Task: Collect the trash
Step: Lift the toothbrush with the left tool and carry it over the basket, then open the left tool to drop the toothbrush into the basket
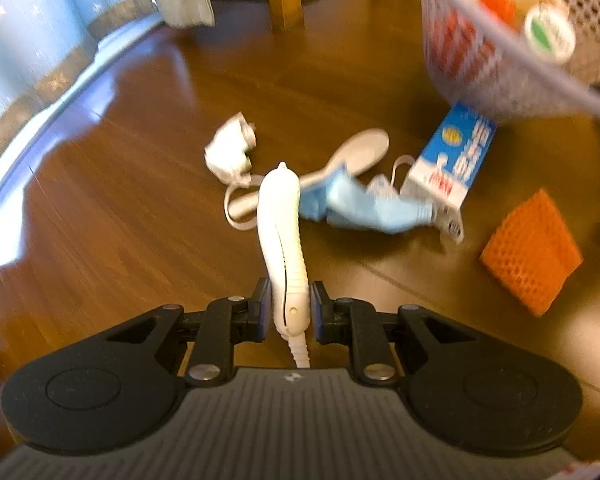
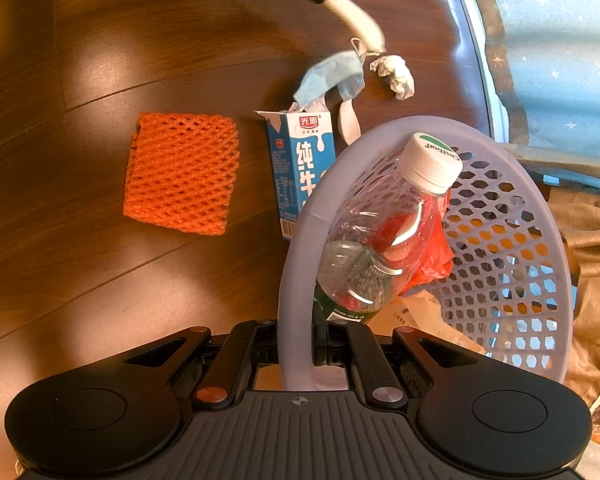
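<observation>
The left gripper [image 1: 290, 306] is gripping a white handle [image 1: 284, 220]; the right gripper [image 2: 296, 346] is clamping the basket [image 2: 296, 280] rim above the milk carton [image 2: 300, 160].

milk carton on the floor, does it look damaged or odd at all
Yes. The milk carton lies flat on the wood floor with its top torn open and ragged, beside the basket rather than in it. A blue face mask lies at its open end.

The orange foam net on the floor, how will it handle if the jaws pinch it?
The orange foam net is open mesh, so it is probably very light and will squash between the jaws. It lies flat, so it should not roll, though it may sag when lifted by one edge.
</observation>
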